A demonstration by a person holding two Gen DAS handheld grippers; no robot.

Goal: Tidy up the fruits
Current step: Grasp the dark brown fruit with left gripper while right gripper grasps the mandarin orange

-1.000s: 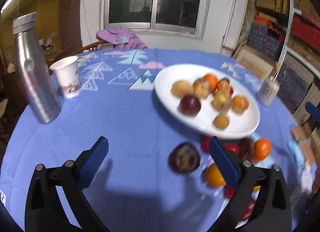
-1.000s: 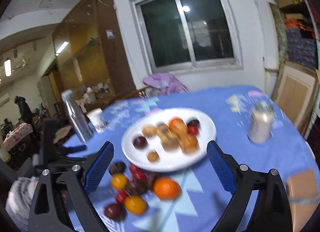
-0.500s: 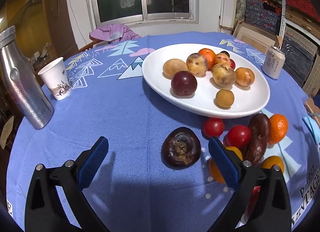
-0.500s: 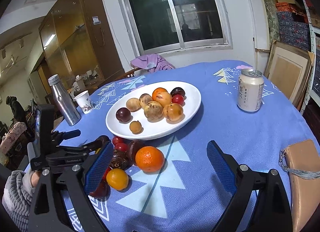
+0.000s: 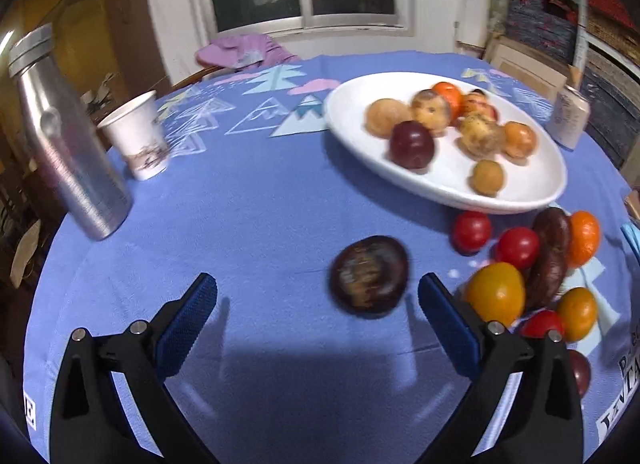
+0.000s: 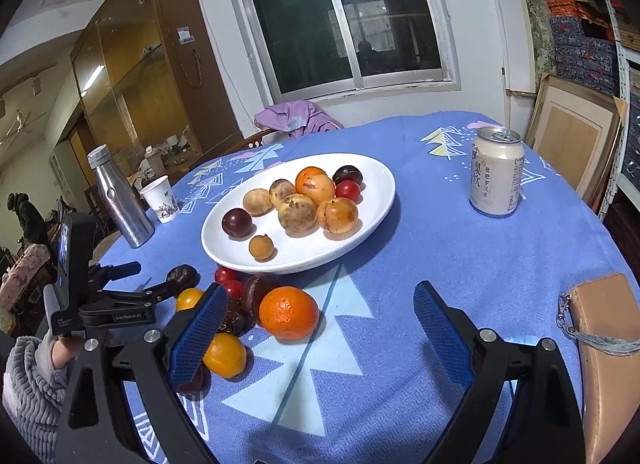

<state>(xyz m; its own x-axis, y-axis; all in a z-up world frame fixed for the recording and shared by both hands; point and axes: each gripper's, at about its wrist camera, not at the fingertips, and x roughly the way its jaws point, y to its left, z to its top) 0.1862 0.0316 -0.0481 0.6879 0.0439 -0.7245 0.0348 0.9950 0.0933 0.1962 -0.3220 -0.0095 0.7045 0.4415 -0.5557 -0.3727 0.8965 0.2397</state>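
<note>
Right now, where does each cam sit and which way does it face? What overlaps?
Left wrist: on the left gripper, low over the tablecloth, facing the dark wrinkled fruit; only its own open jaws show.
Right wrist: on the right gripper, higher, facing the white plate and drink can; own open jaws, plus the left gripper, a hand and grey sleeve.
Shared: plate, loose fruit, steel bottle, paper cup, window.

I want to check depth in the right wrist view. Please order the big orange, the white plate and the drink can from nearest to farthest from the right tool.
1. Big orange: just ahead, left of centre.
2. White plate: behind the orange, mid-table.
3. Drink can: far right.
</note>
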